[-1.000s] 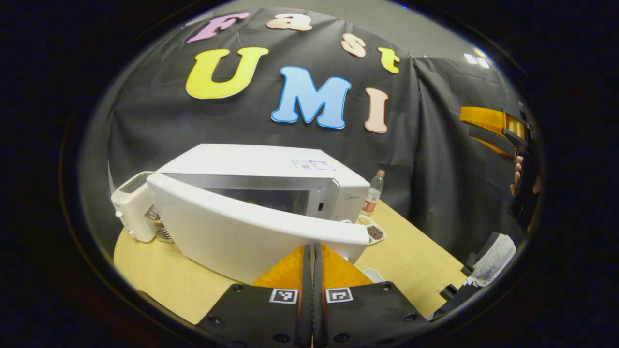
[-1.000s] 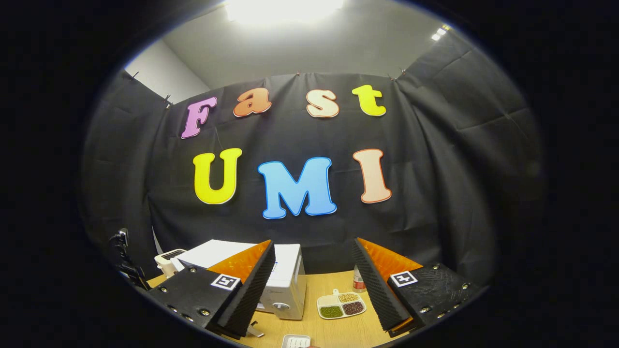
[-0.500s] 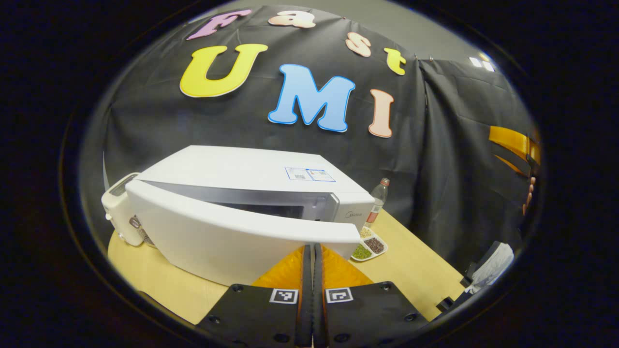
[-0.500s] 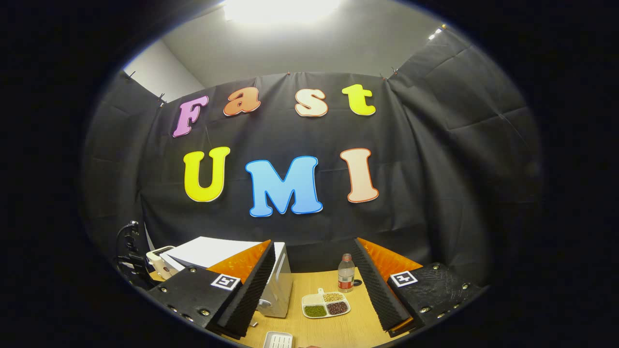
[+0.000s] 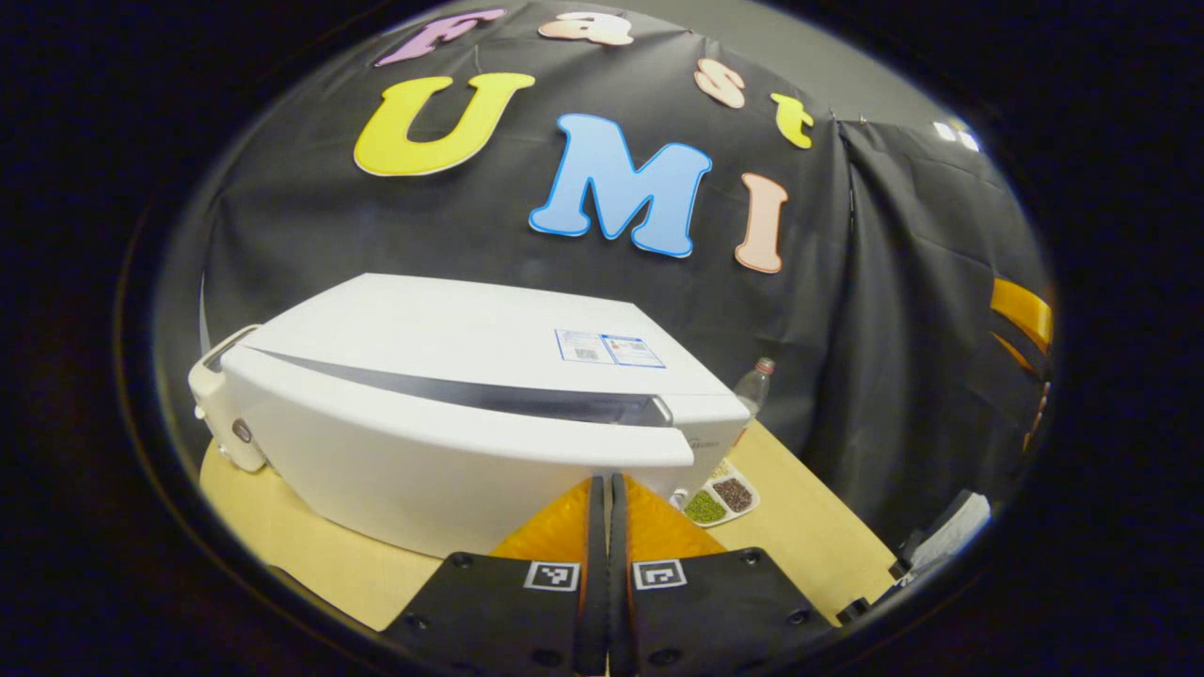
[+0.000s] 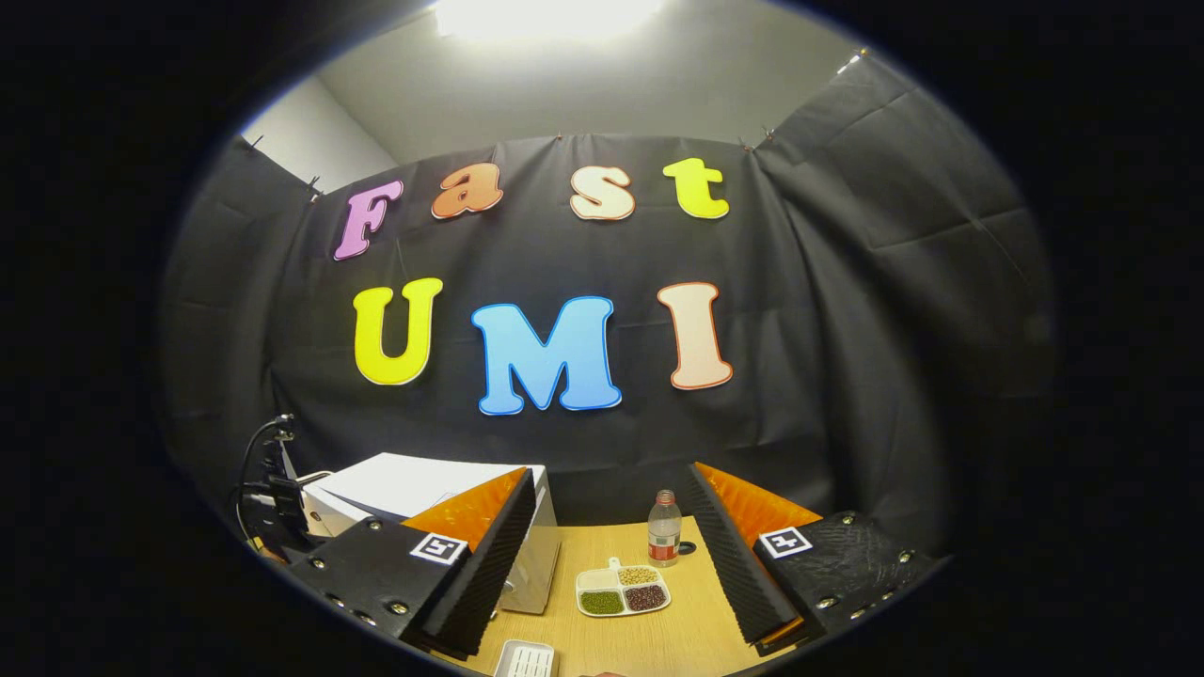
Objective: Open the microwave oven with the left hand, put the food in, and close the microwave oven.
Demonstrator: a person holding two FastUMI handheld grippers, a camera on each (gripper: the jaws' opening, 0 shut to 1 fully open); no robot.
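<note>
On the tabletop [image 5: 310, 564] the microwave oven [image 5: 470, 414] is sitting; the left gripper [image 5: 607, 489], fingers together, is pressing its nearly shut door [image 5: 442, 461]. The right gripper [image 6: 611, 564] is hovering spread apart, right of the oven, its view revealing a bottle [image 6: 664, 540].

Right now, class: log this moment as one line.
left tool: shut, at white microwave door | door: nearly closed | right tool: open, empty

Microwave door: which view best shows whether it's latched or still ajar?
The left gripper view. The microwave door sits close up there, a dark gap still showing along its top edge, so it looks ajar. In the right gripper view the microwave is small and mostly behind that tool's own finger; its door gap can't be judged.
</note>
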